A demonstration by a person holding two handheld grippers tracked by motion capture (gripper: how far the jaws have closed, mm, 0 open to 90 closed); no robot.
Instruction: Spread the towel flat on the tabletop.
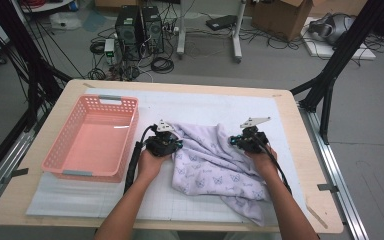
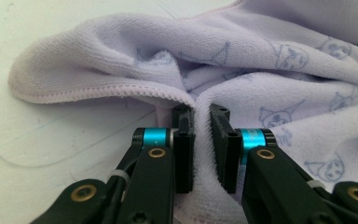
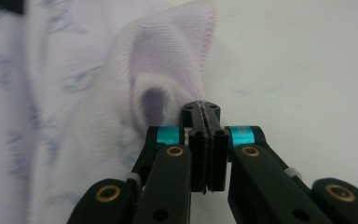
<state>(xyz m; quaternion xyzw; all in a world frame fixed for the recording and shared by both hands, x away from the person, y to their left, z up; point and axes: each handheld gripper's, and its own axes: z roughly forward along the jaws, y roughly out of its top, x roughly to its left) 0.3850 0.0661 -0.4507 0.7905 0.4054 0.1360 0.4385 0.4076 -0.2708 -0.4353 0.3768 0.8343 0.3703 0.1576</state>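
Lilac towel [image 1: 212, 162] lies rumpled mid-worktop [image 1: 300, 165], R of pink basket [image 1: 92, 137]. L gripper [image 2: 202, 122] jaws pinch a fold; R gripper [image 3: 202, 112] jaws pressed together on its edge. Lift both evenly w/ cloth kept taut

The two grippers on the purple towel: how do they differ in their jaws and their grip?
The left gripper has a thick fold of the towel bunched between its jaws, so a gap remains; the right gripper has its jaws almost together on a thin edge. The left one grips near the pink basket, the right one on the far side. Both are clamped on cloth.
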